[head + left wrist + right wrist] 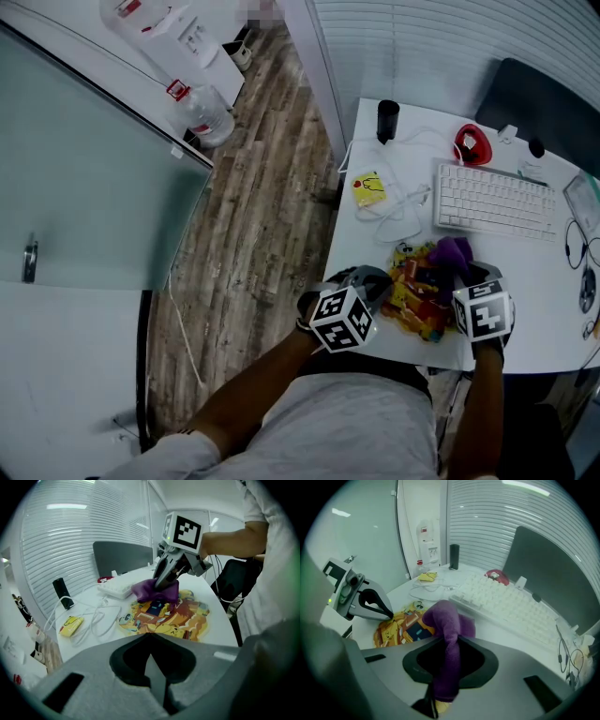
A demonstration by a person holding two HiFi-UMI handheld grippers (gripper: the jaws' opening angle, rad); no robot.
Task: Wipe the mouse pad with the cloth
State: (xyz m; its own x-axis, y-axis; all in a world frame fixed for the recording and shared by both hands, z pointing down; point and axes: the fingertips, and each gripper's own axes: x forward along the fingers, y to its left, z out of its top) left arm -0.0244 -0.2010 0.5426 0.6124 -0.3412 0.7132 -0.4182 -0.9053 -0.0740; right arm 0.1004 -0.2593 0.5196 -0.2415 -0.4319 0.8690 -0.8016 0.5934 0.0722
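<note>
The mouse pad (pixel 415 298), bright orange and yellow with cartoon print, lies at the near edge of the white desk (pixel 544 281). A purple cloth (pixel 446 620) hangs from my right gripper (pixel 449 641), which is shut on it, and bunches on the pad's far side (pixel 154 590) just in front of the keyboard. My left gripper (pixel 151 644) is shut with nothing in it. Seen from the right gripper view, its tips (pixel 390 616) rest on the pad's left edge (pixel 396 627). In the head view both marker cubes sit at the pad's near side.
Behind the pad lie a white keyboard (pixel 492 200), a looped white cable (pixel 403 211) and a yellow packet (pixel 369 188). A black cylinder (pixel 387 120) and a red object (pixel 472 144) stand further back. A dark chair back (pixel 544 103) is beyond the desk. Wood floor (pixel 253 216) is on the left.
</note>
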